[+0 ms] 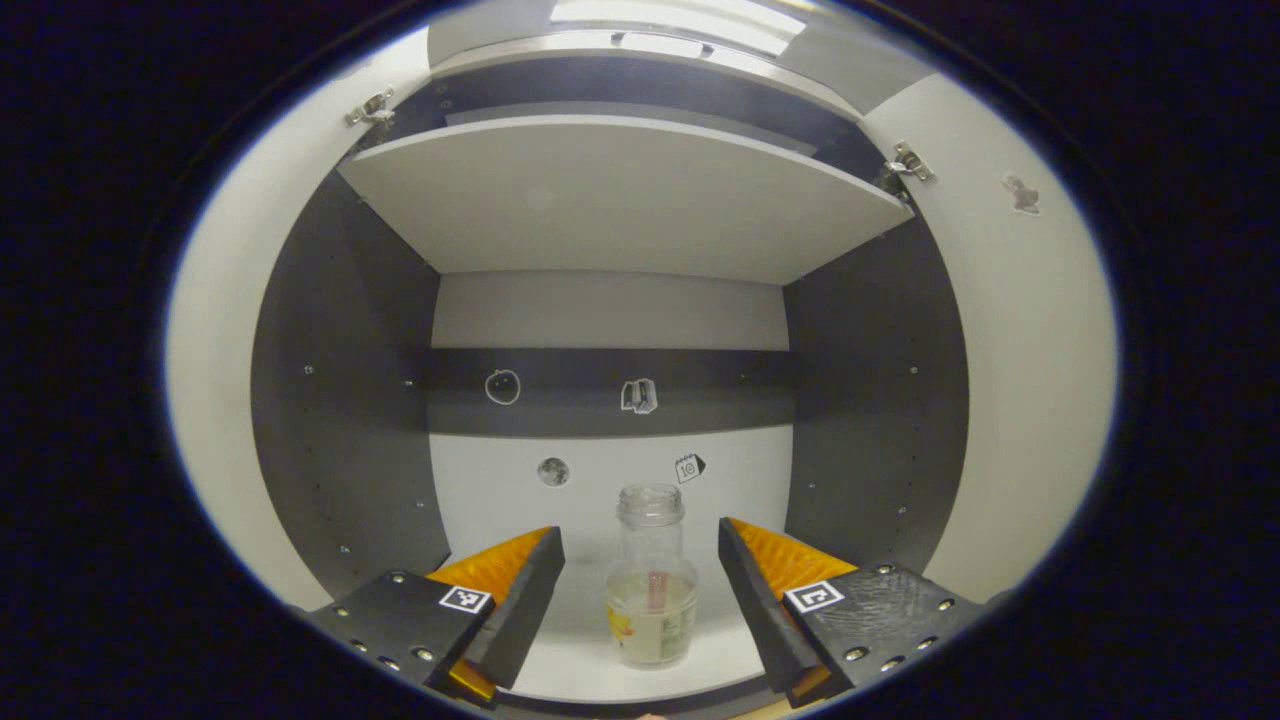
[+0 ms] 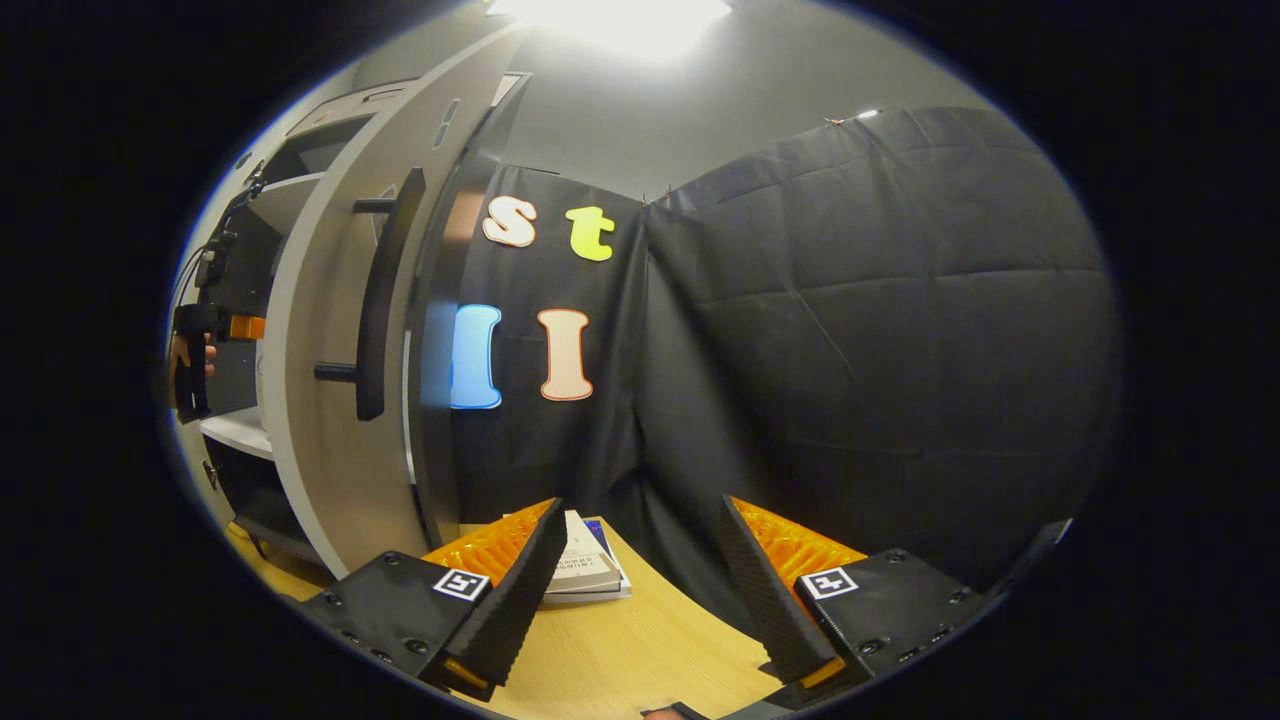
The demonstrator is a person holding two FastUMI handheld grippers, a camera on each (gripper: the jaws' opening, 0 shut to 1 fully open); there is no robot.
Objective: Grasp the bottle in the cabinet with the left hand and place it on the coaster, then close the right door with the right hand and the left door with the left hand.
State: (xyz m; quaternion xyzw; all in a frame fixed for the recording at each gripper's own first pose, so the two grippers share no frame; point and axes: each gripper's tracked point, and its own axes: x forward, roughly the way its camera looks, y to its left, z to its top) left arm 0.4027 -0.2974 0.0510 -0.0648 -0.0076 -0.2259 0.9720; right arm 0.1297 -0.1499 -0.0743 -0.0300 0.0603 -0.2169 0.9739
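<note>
With the left gripper (image 1: 640,545) spread wide and the bottle (image 1: 651,578) upright on the cabinet (image 1: 870,400) floor between its fingers, untouched, a crooked closing could tip it, while the right gripper (image 2: 640,545), also spread, idles near the right door (image 2: 320,400).

Overhead white ceiling light panel (image 2: 610,18) blown out with glare; grey-walled cabinet interior (image 1: 350,420) dim but sharp. Strong fisheye bending at edges.

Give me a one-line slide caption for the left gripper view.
Left gripper, jaws open, lines up on the glass bottle standing inside the open cabinet.
</note>
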